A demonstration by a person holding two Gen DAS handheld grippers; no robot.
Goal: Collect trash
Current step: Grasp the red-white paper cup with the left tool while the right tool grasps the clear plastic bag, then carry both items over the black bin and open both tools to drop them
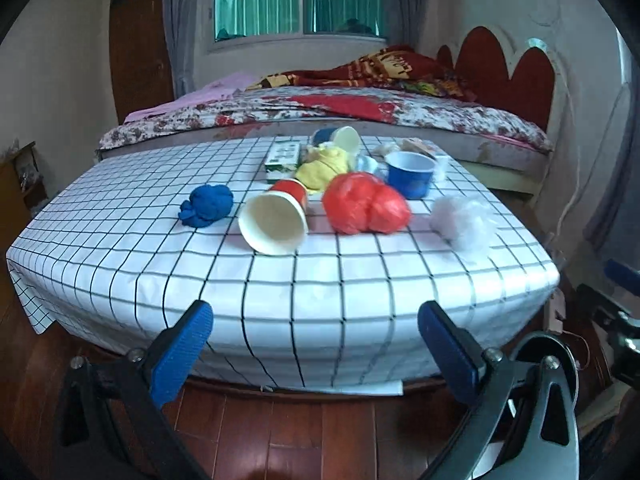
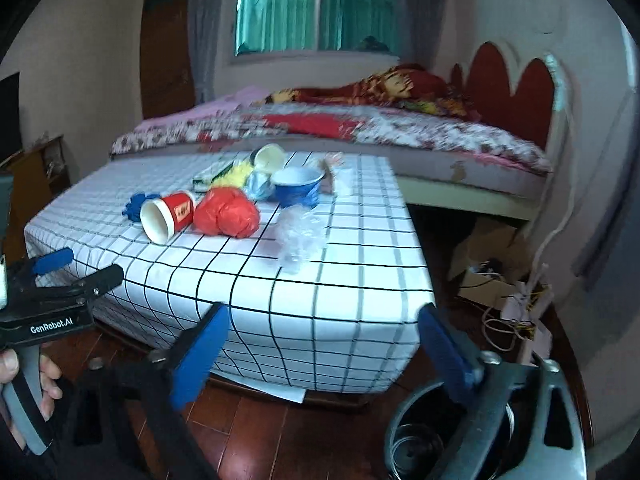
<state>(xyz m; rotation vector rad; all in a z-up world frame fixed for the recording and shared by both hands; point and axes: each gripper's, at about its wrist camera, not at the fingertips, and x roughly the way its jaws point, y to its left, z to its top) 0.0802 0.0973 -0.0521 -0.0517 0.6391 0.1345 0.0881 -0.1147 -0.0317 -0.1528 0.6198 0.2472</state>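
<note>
Left gripper (image 1: 316, 344): fingers are standing spread, holding nothing.
Right gripper (image 2: 324, 344): fingers are also spread and empty.
Trash place: everything is lying on the tabletop (image 1: 120, 264), ahead of both finger pairs, not touching them.
Red paper cup (image 1: 276, 220): probably light and easily crushed; it is lying on its side, so pinching the rim gently seems best.
Red plastic bag (image 1: 366, 208): soft, maybe slippery; pinching a fold.
Clear plastic wad (image 2: 298, 236): very light, nearest ahead of the right fingers.

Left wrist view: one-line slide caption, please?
Open left gripper faces checked table with tipped red cup and crumpled red bag.
</note>
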